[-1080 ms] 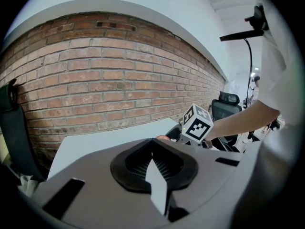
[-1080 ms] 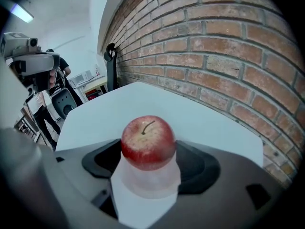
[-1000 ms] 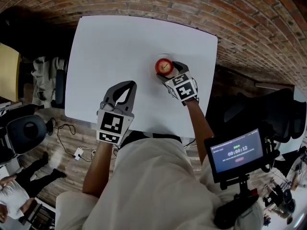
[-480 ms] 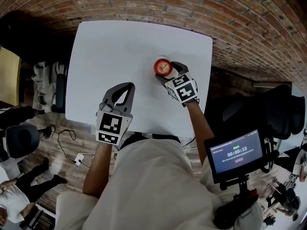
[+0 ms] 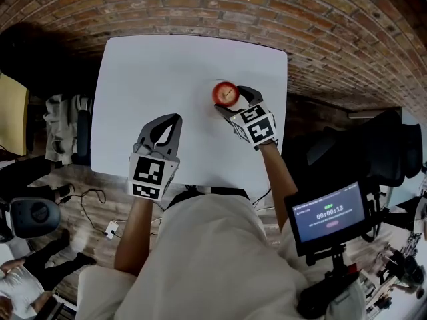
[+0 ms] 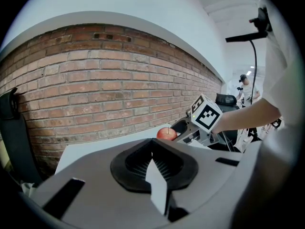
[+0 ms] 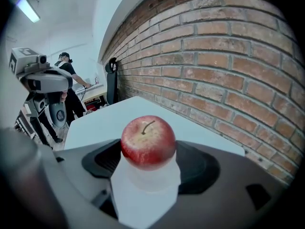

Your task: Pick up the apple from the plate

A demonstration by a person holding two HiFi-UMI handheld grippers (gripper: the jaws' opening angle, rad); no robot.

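Right gripper view: your right gripper (image 5: 233, 101) has its 2 jaws closed against the apple (image 7: 148, 141), near the desk's (image 5: 153, 72) right edge. Your left gripper (image 6: 152, 144) is closed and empty, tips meeting, by the near edge.

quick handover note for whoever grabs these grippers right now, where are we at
Left gripper: jaws together, empty, parked over the near part of the white table.
Right gripper: jaws apart, one on each side of the apple; whether they are pressing on it cannot be told.
Apple: upright, stem up, sitting on the small plate near the table's right edge.
Done: right gripper is lined up around the apple.
Left: confirm the grip, then lift the apple clear of the plate.
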